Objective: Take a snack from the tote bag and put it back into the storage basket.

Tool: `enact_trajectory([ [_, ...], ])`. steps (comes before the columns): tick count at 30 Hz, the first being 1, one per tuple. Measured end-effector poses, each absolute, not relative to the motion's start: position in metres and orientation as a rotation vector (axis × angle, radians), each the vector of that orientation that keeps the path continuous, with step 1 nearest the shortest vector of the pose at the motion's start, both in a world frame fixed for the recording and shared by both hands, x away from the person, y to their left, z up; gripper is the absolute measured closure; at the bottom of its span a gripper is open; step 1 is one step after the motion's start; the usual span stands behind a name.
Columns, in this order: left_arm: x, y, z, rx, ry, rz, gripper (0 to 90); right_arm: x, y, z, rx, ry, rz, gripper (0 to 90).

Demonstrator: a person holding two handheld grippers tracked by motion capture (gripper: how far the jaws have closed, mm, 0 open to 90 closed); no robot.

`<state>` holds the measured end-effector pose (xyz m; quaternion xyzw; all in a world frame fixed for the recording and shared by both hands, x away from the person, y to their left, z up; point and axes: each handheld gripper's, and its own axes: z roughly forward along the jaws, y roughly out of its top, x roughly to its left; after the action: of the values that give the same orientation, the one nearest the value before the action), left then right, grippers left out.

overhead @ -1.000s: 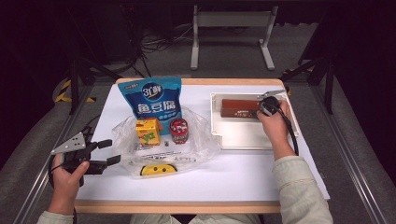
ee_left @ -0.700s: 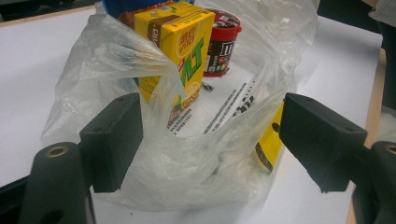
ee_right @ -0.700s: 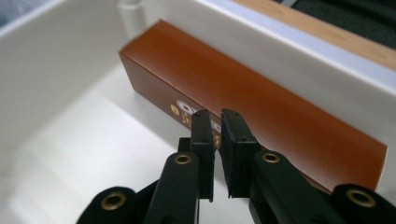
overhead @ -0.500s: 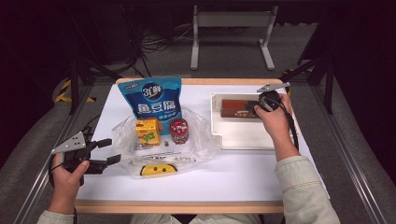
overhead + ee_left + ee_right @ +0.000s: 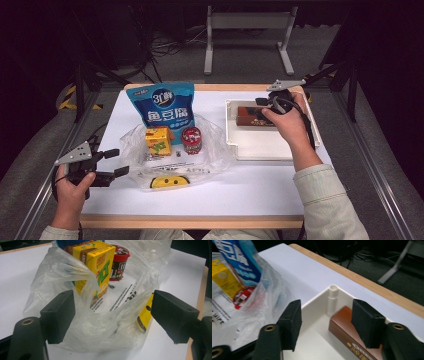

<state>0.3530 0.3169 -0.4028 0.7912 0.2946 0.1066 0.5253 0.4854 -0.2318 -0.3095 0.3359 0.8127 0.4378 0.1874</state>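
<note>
The right claw had lifted off the brown box and drifted toward the upper right of the high view, where a second before it sat low against the box's right end. Its jaws had just been opening, and in the right gripper view they stood spread with nothing between them, the box lying below and behind the right-hand jaw. That reads as a release: the box had been set down, and the right hand was pulling clear.

Largest first, the white counter filled the middle of the high view with a wooden edge along its near side. On its right half sat the white tray, and the brown box lay flat in the tray's upper part, close to the far wall and just beside the corner post seen in the right gripper view. Left of centre lay the clear plastic bag, crumpled and open, its mouth toward the lower left. The blue snack pouch rested at the bag's far end, the yellow drink carton stood inside it, and the small red-lidded tub stood just beside the carton.

The left claw had not moved, at the lower left, jaws spread and flanking the bag's near edge without pinching it.

With one item in the tray, the bag's contents probably came next.
</note>
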Motion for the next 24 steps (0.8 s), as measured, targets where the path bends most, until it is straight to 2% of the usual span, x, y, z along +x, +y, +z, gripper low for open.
enact_trajectory([
  [2,0.352,0.317,-0.403,1.892,0.707,0.253,20.3,0.485,-0.223,-0.302,0.898,2.298,1.245,33.0],
  [9,0.351,0.318,-0.404,1.893,0.712,0.254,19.3,0.488,-0.198,-0.287,0.788,2.347,1.269,28.3],
  [24,0.35,0.32,-0.404,1.893,0.71,0.264,18.6,0.497,-0.145,-0.272,0.631,2.402,1.334,26.8],
])
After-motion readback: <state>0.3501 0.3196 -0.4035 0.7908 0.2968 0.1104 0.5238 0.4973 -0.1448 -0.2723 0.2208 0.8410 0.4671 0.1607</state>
